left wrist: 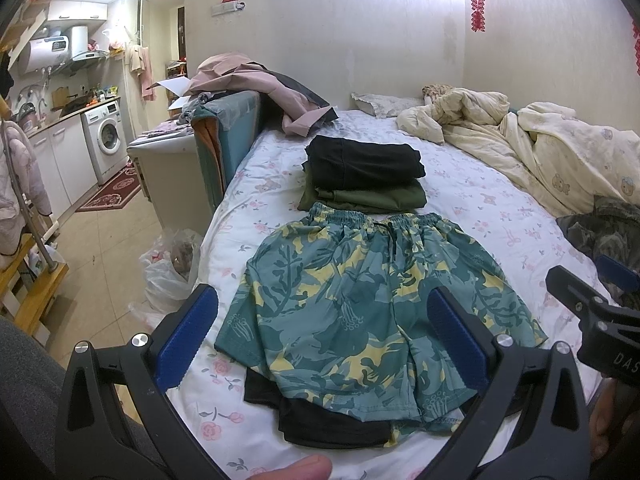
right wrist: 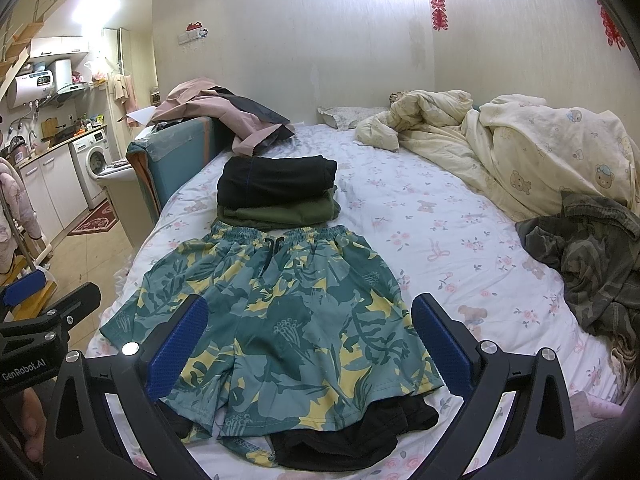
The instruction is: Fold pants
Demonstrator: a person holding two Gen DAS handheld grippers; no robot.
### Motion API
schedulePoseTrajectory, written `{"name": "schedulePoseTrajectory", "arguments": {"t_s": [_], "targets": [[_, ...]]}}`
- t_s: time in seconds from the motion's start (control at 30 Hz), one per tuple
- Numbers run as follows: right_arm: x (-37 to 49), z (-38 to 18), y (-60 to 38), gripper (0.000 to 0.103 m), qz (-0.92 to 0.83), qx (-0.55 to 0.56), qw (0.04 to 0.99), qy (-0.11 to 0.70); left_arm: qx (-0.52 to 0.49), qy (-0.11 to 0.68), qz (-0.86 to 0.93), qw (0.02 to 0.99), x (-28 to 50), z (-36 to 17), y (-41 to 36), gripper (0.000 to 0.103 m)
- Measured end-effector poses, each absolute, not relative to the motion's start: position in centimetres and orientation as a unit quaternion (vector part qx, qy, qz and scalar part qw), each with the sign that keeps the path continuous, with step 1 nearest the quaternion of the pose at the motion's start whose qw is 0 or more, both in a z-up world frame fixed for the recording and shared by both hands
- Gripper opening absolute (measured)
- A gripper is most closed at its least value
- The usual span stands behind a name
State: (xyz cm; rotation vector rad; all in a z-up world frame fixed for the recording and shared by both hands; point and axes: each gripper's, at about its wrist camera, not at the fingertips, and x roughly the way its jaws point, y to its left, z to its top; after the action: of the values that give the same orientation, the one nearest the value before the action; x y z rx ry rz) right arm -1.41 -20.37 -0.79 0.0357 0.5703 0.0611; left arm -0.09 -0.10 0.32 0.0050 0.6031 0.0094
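Teal and yellow floral shorts (left wrist: pixel 360 304) lie flat on the bed, waistband away from me, with a black lining sticking out under the leg hems (left wrist: pixel 320 424). They show the same way in the right wrist view (right wrist: pixel 280 316). My left gripper (left wrist: pixel 320 336) is open and empty, hovering above the shorts' legs. My right gripper (right wrist: pixel 308 348) is open and empty above the shorts too. The right gripper also shows at the right edge of the left wrist view (left wrist: pixel 592 304), and the left gripper at the left edge of the right wrist view (right wrist: pixel 44 312).
A stack of folded black and olive garments (left wrist: pixel 360 176) sits just beyond the waistband. A crumpled cream duvet (right wrist: pixel 520 160) and a camouflage garment (right wrist: pixel 592 264) lie to the right. A teal headboard with pink clothes (left wrist: pixel 248 92) and a plastic bag on the floor (left wrist: pixel 168 272) are on the left.
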Motion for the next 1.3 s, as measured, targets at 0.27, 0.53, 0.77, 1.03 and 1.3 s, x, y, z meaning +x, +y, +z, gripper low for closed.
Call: {"name": "schedulePoseTrajectory", "arguments": {"t_s": [0.27, 0.53, 0.77, 1.03, 1.3], "targets": [[-1.4, -0.8, -20.4, 0.103, 0.030, 0.018, 0.959, 0.282, 0.002, 0.297, 0.005, 0.955, -0.1, 0.3, -0.1, 0.103], [-1.4, -0.8, -20.3, 0.103, 0.031, 0.018, 0.959, 0.282, 0.002, 0.298, 0.005, 0.955, -0.1, 0.7, 0.0, 0.103], [-1.4, -1.1, -20.4, 0.103, 0.046, 0.034, 0.954, 0.294, 0.001, 0.299, 0.005, 0.954, -0.1, 0.7, 0.0, 0.103], [0.0, -7.3, -23.7, 0.103, 0.174, 0.259, 0.831, 0.461, 0.002, 0.323, 0.027, 0.946, 0.3, 0.7, 1.0, 0.103], [-1.7, -17.6, -23.8, 0.099, 0.149, 0.432, 0.659, 0.598, -0.054, 0.373, 0.025, 0.926, 2.2, 0.1, 1.8, 0.103]]}}
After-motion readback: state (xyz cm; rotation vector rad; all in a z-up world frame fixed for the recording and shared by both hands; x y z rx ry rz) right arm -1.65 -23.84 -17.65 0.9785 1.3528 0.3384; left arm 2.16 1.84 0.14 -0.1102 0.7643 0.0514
